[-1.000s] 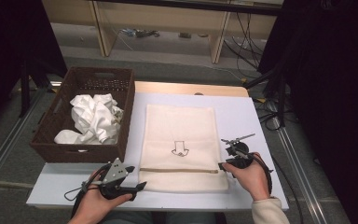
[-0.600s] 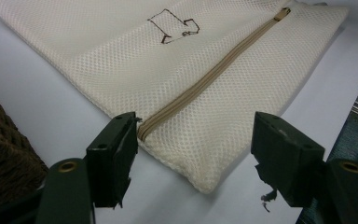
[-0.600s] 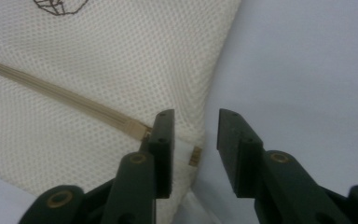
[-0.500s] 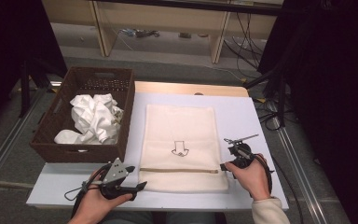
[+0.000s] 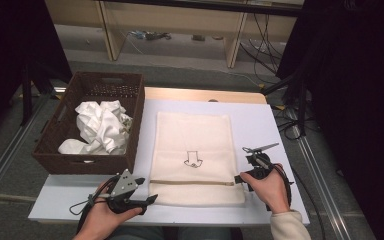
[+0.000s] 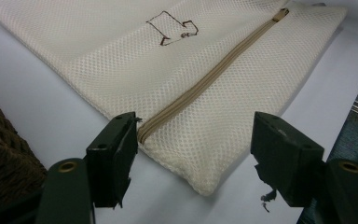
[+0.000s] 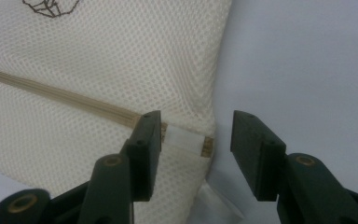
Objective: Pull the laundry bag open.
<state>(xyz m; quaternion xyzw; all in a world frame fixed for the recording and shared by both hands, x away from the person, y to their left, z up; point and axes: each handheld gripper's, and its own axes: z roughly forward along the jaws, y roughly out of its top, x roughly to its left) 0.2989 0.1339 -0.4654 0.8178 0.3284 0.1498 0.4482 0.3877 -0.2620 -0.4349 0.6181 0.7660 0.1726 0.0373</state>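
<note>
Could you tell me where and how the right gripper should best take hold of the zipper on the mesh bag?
Probably by the small white pull tab at the zipper's end on the mesh bag, at its edge nearest the right gripper. The open jaws already flank it. Come in low from that edge, since the tab lies flat on the white table.

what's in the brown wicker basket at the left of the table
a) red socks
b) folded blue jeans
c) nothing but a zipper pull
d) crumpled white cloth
d, the high view shows a crumpled white cloth heaped inside the brown woven basket.
</note>
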